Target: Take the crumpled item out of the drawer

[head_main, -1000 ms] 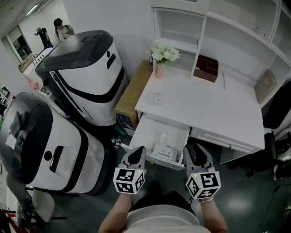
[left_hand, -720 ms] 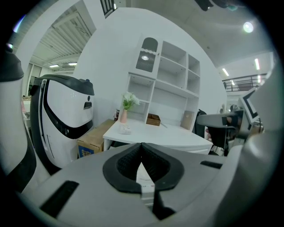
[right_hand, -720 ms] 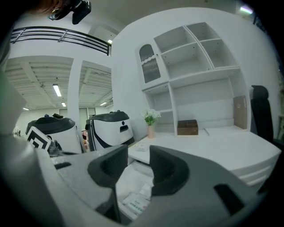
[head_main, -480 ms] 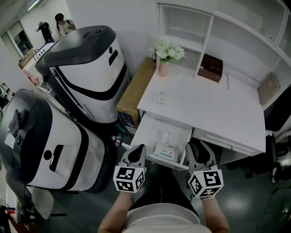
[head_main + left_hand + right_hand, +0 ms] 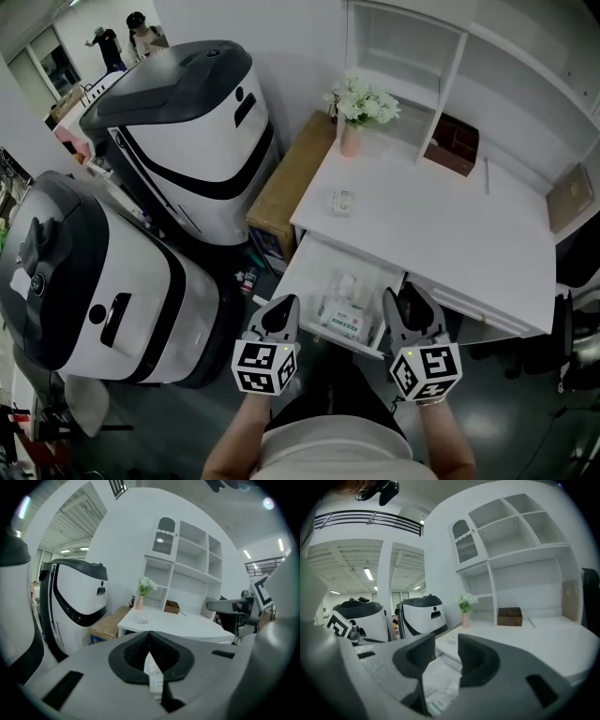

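Hovering at front edge of open drawer (image 5: pixel 302 269), both grippers. Left gripper (image 5: pixel 279 311): jaws closed together, nothing held. Right gripper (image 5: pixel 410 302): jaws apart, gap empty. Crumpled white item (image 5: pixel 346 284) lies inside drawer, just behind flat tissue pack (image 5: pixel 342 319), clear of both grippers. Drawer sits under white desk (image 5: pixel 441 225).

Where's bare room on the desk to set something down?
The desktop is bare across its middle and front, between the small white item at left and the brown box at back. It is crowded by the flower vase and inside the open drawer.
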### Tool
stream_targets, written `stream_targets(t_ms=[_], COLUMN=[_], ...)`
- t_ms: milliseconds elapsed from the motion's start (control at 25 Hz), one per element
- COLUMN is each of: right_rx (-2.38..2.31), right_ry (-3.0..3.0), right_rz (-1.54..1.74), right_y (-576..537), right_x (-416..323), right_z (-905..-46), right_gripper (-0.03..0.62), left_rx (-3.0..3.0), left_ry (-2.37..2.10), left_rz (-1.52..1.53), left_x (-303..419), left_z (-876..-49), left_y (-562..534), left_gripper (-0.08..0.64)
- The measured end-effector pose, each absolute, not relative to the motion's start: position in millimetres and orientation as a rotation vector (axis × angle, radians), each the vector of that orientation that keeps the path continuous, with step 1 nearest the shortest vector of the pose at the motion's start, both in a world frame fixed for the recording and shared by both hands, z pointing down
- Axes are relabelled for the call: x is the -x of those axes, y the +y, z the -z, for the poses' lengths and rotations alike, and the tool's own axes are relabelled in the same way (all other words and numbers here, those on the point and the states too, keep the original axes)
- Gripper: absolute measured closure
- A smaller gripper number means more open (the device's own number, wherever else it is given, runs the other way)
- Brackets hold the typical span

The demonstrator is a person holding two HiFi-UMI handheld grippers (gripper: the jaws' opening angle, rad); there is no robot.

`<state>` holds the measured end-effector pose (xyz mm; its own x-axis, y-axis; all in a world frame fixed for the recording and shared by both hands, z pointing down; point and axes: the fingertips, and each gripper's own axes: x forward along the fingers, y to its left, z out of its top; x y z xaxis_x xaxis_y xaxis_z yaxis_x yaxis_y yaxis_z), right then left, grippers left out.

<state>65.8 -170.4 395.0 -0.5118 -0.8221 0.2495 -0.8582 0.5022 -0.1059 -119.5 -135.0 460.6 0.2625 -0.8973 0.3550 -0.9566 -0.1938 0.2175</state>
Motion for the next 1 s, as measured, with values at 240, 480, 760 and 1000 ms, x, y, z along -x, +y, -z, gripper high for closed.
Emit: stream_targets(t_ms=[240,480,760,1000], right_rx=[-1.354,-1.242,-1.121,-1.017], right_ry=[-2.61,-2.615,-2.607,-2.59], right_rz=[-0.315,-0.344,-0.351,-0.373], right_y=[-193.4,-212.1,-231.2,-236.7], right_x=[-54.0,-43.6,-31.2,-21.8], right_z=[-400.9,-419.7,-445.3,-471.6], right_gripper=[0.454,0.455,0.454,0.455], left_rx=[-2.102,-2.031,-1.938,-1.861], left_ry=[-1.729,-1.773,-1.832,-1.874], left_rz=[-0.211,-0.218,-0.226,-0.227], left_x=[126.1,131.9,141.4,148.1], left_z=[-462.4,-468.6,-475.5,-481.4], left_y=[-147.6,-153.3,-155.9,-152.6], left_gripper=[0.569,0.569,0.569,0.569])
